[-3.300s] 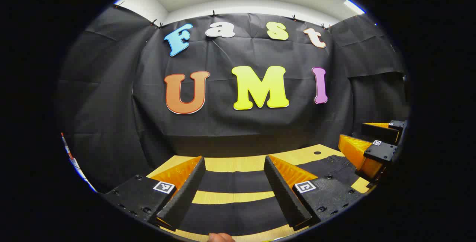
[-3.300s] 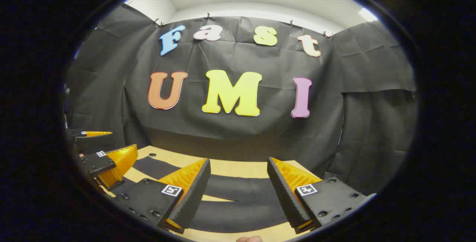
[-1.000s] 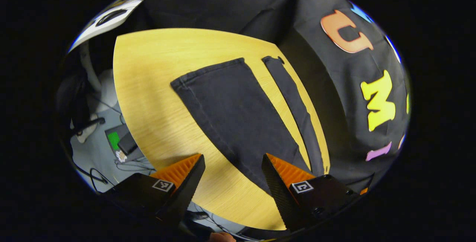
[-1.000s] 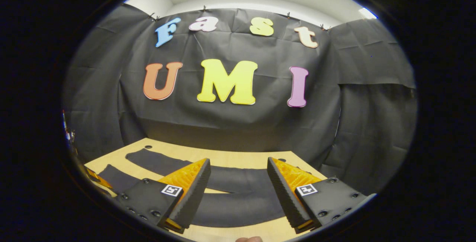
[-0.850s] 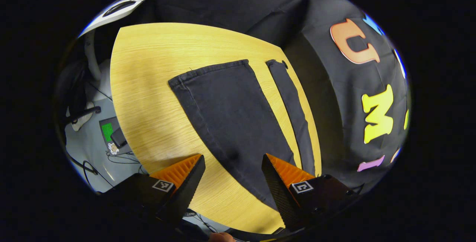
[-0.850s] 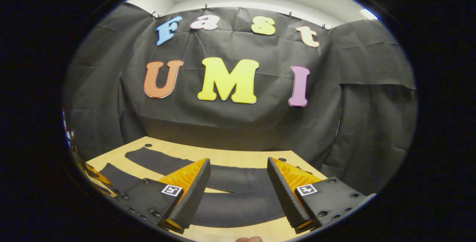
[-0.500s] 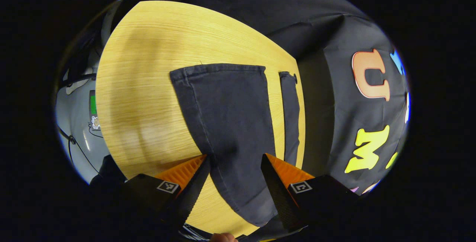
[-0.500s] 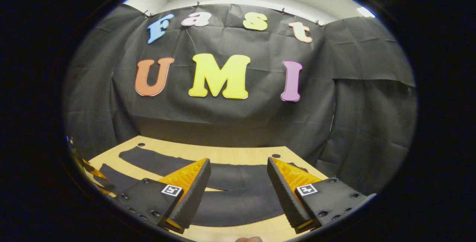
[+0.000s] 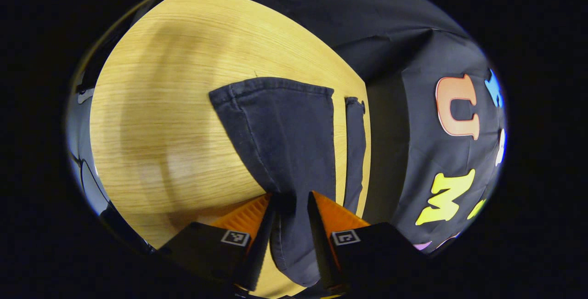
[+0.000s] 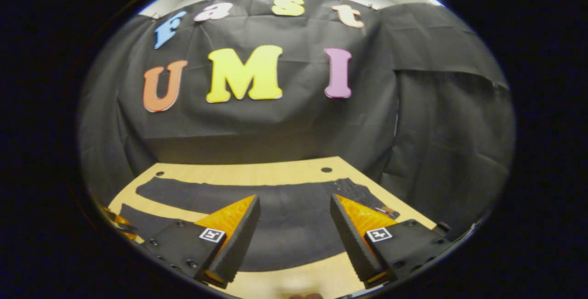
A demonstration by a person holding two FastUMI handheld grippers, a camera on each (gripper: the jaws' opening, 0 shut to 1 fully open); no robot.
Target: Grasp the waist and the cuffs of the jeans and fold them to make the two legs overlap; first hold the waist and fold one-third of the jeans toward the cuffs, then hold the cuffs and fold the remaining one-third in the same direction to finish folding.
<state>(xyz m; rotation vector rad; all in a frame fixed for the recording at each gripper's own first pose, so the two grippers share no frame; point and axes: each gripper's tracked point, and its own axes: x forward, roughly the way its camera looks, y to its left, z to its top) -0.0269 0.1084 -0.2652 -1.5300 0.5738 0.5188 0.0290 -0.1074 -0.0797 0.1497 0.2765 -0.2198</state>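
Pinching a jeans (image 9: 285,143) leg near its cuff, the left tongs (image 9: 290,207) have narrowed on the cloth, low centre of frame. Right tongs (image 10: 294,225) gape wide over the jeans' waist end, lower right. Legs run lengthwise along the tabletop (image 9: 156,120).

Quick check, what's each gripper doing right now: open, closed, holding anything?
Left gripper: closed on the near leg of the jeans, fabric pinched between both fingers.
Right gripper: open, holding nothing, above the jeans on the table.
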